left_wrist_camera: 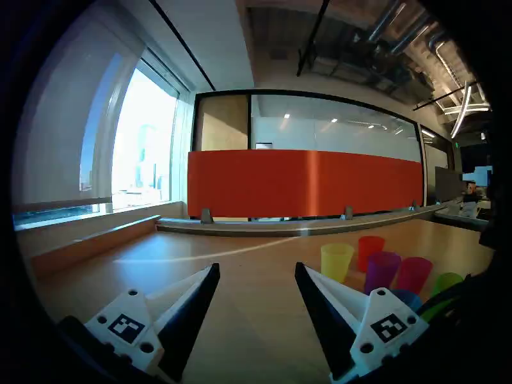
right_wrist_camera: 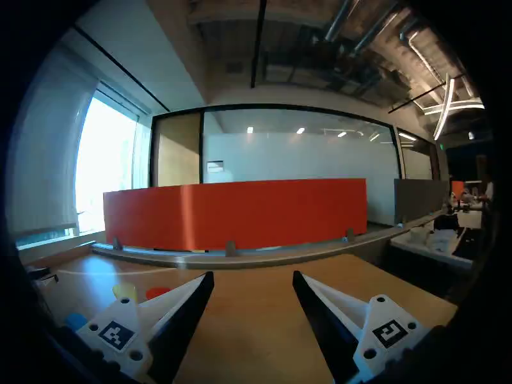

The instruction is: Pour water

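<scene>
On the wooden table (left_wrist_camera: 256, 269), a cluster of plastic cups stands to the right: a yellow cup (left_wrist_camera: 336, 261), a red cup (left_wrist_camera: 370, 251), a purple cup (left_wrist_camera: 382, 271), a pink cup (left_wrist_camera: 413, 274), a green cup (left_wrist_camera: 444, 284) and a blue cup (left_wrist_camera: 404, 298) partly hidden behind my finger. My left gripper (left_wrist_camera: 256, 275) is open, nothing between its fingers, the cups just right of it. My right gripper (right_wrist_camera: 252, 281) is open too, over bare table. Past its left finger peek a yellow cup rim (right_wrist_camera: 125, 291), a red cup rim (right_wrist_camera: 155, 293) and a blue cup rim (right_wrist_camera: 75, 320).
An orange divider panel (left_wrist_camera: 307, 182) runs along the table's far edge on a grey rail (right_wrist_camera: 256, 258). A bright window (left_wrist_camera: 141, 153) and a wooden ledge (left_wrist_camera: 96, 240) lie to the left. More desks (right_wrist_camera: 441, 240) stand at the right, with a person (left_wrist_camera: 472, 197) seated far off.
</scene>
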